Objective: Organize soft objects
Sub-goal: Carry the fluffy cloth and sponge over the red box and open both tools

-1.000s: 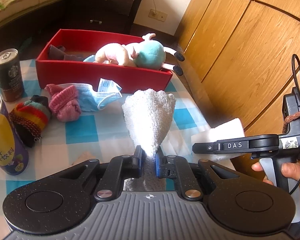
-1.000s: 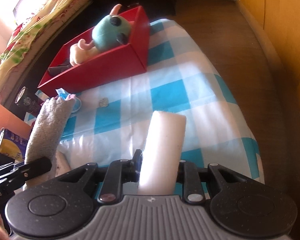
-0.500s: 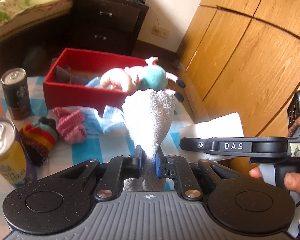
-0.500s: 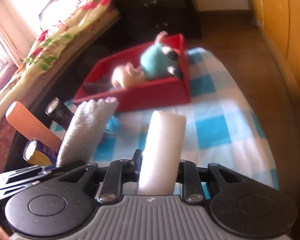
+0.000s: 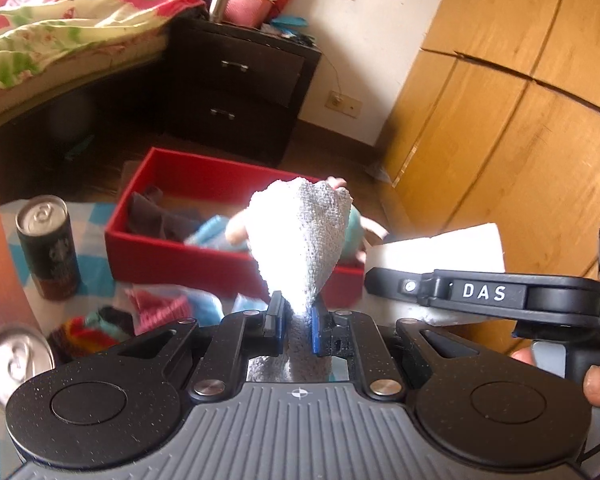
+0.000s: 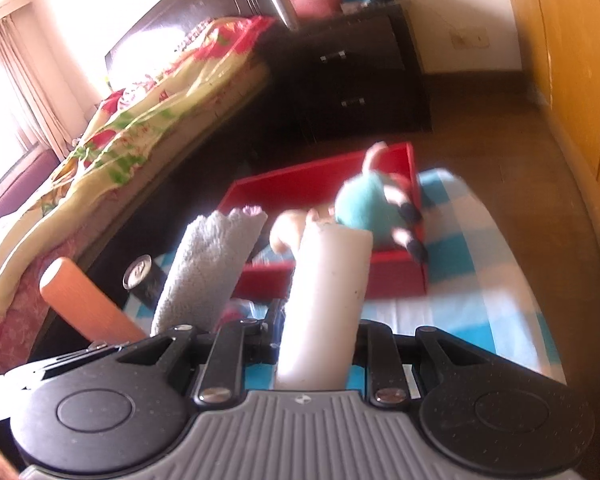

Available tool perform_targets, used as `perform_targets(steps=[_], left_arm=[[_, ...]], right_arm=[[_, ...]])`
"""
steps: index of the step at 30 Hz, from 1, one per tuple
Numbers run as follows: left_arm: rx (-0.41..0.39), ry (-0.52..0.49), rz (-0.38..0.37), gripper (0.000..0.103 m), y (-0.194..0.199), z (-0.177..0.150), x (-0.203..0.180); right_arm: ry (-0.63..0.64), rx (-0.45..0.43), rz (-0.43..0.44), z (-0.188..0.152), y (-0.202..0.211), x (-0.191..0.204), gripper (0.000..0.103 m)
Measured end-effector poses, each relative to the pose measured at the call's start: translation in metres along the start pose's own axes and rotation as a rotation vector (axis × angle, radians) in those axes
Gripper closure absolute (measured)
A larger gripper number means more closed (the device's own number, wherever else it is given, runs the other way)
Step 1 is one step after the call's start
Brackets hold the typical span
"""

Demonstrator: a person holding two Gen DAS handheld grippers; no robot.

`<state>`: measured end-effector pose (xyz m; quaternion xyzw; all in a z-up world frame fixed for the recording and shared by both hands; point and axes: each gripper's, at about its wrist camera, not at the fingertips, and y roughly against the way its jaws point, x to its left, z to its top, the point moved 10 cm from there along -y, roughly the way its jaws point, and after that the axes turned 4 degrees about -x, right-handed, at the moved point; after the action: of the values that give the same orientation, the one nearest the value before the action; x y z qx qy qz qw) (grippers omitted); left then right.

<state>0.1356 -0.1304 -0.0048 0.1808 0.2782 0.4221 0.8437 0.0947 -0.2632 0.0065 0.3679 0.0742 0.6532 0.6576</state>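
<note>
Soft objects are held in both grippers, above a table with a blue and white checked cloth (image 6: 460,304). At the centre of both frames stands the red box (image 5: 168,248), its long side running left to right in the left wrist view; a plush toy (image 6: 360,204) with a teal head lies inside it, blurred, and in the left view it is mostly hidden behind the towel. The white foam piece (image 6: 324,304) is clamped between the jaws of the right gripper (image 6: 318,344); its long axis points away from the camera, toward the box, and its lower end is hidden behind the gripper body. The grey-white towel (image 5: 300,236) is pinched at its narrow bottom by the jaws of the left gripper (image 5: 296,320); it stands upright and widens toward the top. At the left of the left wrist frame a dark can (image 5: 48,252) stands upright, and a second can (image 5: 14,360) at the lower left is cut off by the gripper. Between them, some knitted items (image 5: 160,308) and a striped one (image 5: 88,332) lie on the cloth, too blurred to name surely.
</note>
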Motion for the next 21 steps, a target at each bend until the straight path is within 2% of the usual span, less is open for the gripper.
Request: perform_targets(steps=[8,14,19,21], left_arm=[[-0.060,-0.001,0.040,0.093,-0.041,0.050,0.018],[-0.085,-0.040,0.102,0.093,-0.071,0.088,0.029],[-0.077,-0.048,0.141,0.092,-0.091,0.095,0.039],[-0.074,-0.047,0.158,0.087,-0.098,0.094,0.043]], right_arm=[[0.042,-0.043,-0.008,0.043,-0.041,0.005,0.101],[0.070,-0.073,-0.016,0.077,-0.076,0.009,0.101],[0.089,-0.061,-0.036,0.085,-0.104,0.007,0.101],[0.092,-0.066,-0.056,0.087,-0.113,0.003,0.101]])
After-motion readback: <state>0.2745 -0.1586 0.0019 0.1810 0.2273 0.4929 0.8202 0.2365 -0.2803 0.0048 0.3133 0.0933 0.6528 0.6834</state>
